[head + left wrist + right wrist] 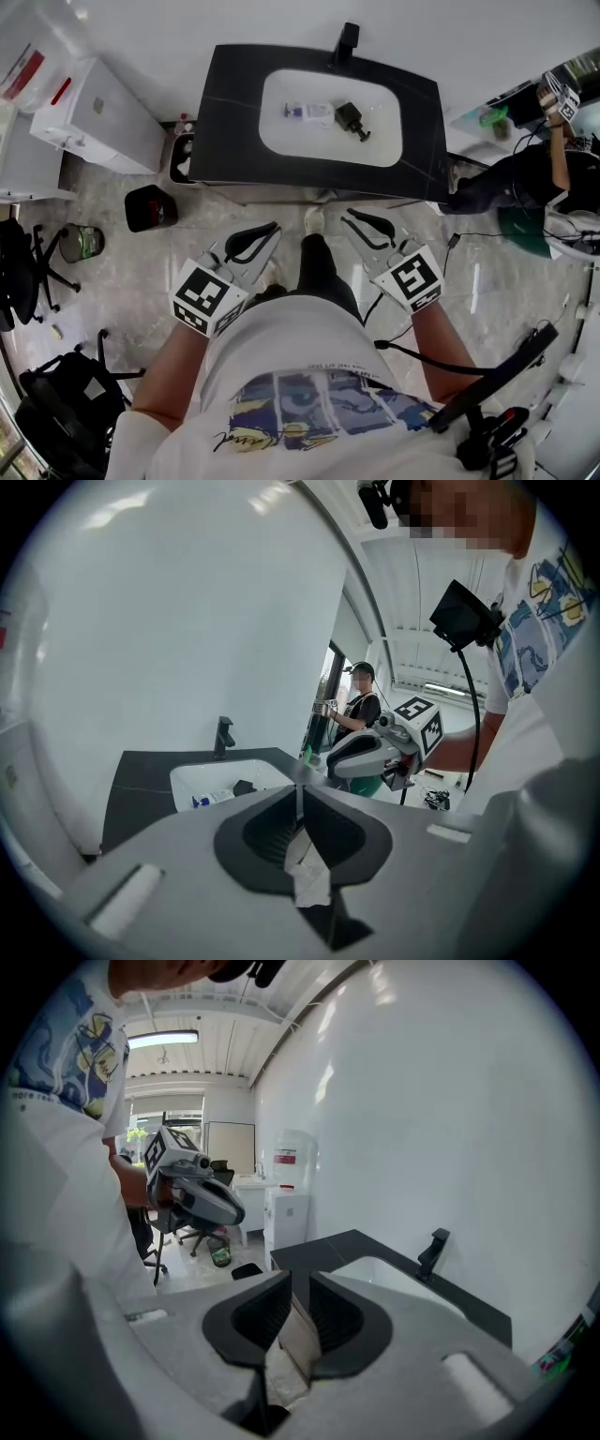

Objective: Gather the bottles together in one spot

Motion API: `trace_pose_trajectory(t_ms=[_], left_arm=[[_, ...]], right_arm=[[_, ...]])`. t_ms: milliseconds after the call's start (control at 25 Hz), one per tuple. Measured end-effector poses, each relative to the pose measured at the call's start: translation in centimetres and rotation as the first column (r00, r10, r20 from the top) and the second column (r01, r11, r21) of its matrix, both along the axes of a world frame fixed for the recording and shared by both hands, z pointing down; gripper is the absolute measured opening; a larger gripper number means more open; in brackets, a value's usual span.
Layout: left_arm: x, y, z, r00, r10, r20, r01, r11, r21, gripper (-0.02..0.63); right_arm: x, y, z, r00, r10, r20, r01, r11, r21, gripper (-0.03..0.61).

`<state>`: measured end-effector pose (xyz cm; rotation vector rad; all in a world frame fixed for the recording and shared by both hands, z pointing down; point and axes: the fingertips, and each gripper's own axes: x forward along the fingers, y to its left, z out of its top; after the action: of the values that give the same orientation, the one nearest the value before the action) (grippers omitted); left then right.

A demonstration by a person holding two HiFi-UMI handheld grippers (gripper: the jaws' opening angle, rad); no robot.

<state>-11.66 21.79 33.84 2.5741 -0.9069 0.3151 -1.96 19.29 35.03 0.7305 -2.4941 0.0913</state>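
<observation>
Two bottles lie in the white sink (281, 136) of the black counter (234, 112). One is a small clear bottle with a blue label (307, 112), on its side. The other is a dark pump bottle (352, 119) just to its right. The left gripper view shows both far off: the clear bottle (210, 800) and the dark bottle (246, 787). My left gripper (274, 228) (299, 788) is shut and empty. My right gripper (348, 217) (300, 1277) shows a narrow gap with nothing in it. Both hang at waist height over the floor, short of the counter's front edge.
A black faucet (347, 39) stands at the back of the sink. Left of the counter are a white cabinet (94, 117), a black bin (150, 208) and an office chair (28, 262). Another person (553, 169) stands at the right by a shelf.
</observation>
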Motion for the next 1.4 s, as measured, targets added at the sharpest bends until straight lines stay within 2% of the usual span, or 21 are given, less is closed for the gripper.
trace_pose_trajectory(t_ms=[200,440,720,960,1200,1400], left_arm=[[-0.3,-2.8,-0.3,0.998,-0.053,-0.019,0.052,0.999,-0.006,0.023],[1.0,-8.4,-0.1,0.991,-0.133,-0.009,0.132,0.991,-0.035,0.018],[1.8,-13.7,-0.3,0.976,-0.217,-0.009,0.216,0.974,-0.07,0.018],[1.9,-16.3,0.4,0.956,-0.293,-0.003,0.291,0.95,-0.114,0.018],[1.4,-16.5,0.6,0.943,-0.332,-0.001,0.329,0.935,-0.133,0.017],[1.3,-16.6,1.2,0.926,-0.378,0.005,0.375,0.917,-0.136,0.014]], right_arm=[[-0.9,-4.6,1.0,0.996,-0.083,-0.043,0.084,0.996,0.013,0.078],[-0.7,-13.0,4.1,0.972,-0.205,-0.111,0.205,0.979,-0.01,0.08],[-1.7,-20.8,10.1,0.918,-0.334,-0.215,0.327,0.943,-0.068,0.095],[-3.1,-24.4,15.5,0.854,-0.44,-0.278,0.421,0.898,-0.126,0.107],[-4.9,-26.4,20.2,0.83,-0.463,-0.309,0.417,0.885,-0.206,0.107],[-5.9,-28.2,24.7,0.784,-0.486,-0.387,0.429,0.874,-0.23,0.123]])
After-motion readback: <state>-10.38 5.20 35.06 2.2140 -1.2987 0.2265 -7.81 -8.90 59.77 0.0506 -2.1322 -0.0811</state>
